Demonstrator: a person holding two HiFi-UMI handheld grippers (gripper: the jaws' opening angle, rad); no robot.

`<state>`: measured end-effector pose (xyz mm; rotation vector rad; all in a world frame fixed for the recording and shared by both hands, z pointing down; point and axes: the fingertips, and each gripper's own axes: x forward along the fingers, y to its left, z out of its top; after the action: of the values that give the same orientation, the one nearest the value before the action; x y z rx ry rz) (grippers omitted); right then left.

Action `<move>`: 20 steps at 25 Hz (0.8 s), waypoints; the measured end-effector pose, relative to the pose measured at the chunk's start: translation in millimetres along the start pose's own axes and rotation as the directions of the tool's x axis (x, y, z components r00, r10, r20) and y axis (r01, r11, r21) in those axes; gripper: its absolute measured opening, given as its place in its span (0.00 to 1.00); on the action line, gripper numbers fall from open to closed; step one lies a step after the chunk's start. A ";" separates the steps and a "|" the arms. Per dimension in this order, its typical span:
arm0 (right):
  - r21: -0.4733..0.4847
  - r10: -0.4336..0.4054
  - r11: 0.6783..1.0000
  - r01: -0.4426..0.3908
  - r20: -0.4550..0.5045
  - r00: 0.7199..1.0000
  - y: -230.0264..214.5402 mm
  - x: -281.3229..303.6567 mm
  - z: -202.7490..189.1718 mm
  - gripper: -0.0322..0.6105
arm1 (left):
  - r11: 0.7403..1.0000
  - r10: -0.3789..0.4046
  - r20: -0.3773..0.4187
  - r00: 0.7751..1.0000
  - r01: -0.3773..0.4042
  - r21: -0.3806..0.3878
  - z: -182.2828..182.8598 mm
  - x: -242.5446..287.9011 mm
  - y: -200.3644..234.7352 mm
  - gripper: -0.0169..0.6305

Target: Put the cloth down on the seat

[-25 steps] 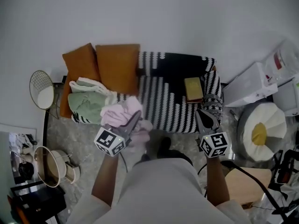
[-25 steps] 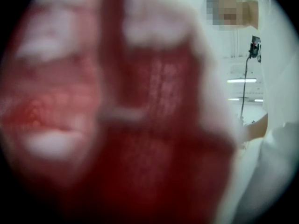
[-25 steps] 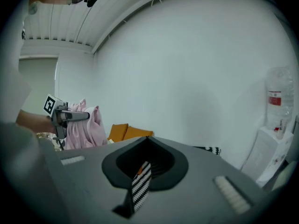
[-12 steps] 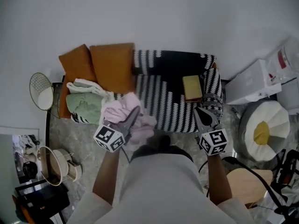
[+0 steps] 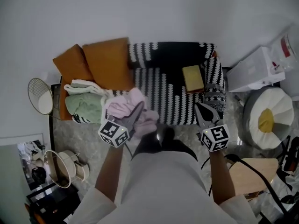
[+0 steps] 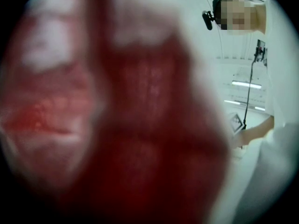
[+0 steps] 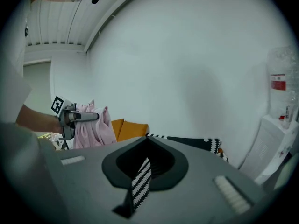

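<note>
Pink cloth [image 5: 120,107] hangs clenched in our left tongs [image 5: 138,106], over the front edge of the striped seat [image 5: 173,97]. Our right tongs [image 5: 200,108] are closed and empty. We judge ourselves mid-carry; next we lower the cloth onto the stripes and let go.

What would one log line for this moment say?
left gripper: shut on pink cloth | right gripper: shut, empty | status: cloth held up by striped seat, not yet down

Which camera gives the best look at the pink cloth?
The head view: the pink cloth shows nearly whole, bunched in the left gripper over the sofa. The right gripper view shows it small, at the left. The left gripper view gives only a red blur.
</note>
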<state>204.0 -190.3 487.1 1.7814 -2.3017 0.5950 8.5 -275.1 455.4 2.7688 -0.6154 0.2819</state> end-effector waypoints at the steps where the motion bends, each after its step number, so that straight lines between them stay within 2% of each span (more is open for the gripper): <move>1: 0.007 -0.008 1.000 0.008 0.000 1.000 -0.6 3.7 -0.9 0.05 | 1.000 -0.009 -0.006 1.000 0.009 -0.003 -1.5 3.9 4.0 0.14; 8: 0.067 -0.081 0.995 0.080 0.010 0.997 -9.7 33.4 -2.1 0.05 | 0.997 -0.072 -0.061 0.996 0.072 -0.013 -13.6 38.6 39.3 0.14; 13: 0.082 -0.124 0.989 0.126 -0.022 0.992 -18.2 63.3 -8.7 0.05 | 0.993 -0.115 -0.105 0.988 0.113 -0.030 -25.8 69.1 70.7 0.14; 20: 0.171 -0.177 0.969 0.180 -0.033 0.984 -34.6 99.0 -23.1 0.05 | 0.984 -0.179 -0.159 0.971 0.173 -0.050 -50.0 115.4 111.5 0.14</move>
<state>207.8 -275.9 551.8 2.0243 -2.1043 0.7964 55.9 -399.8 557.6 2.7081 -0.3290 0.4469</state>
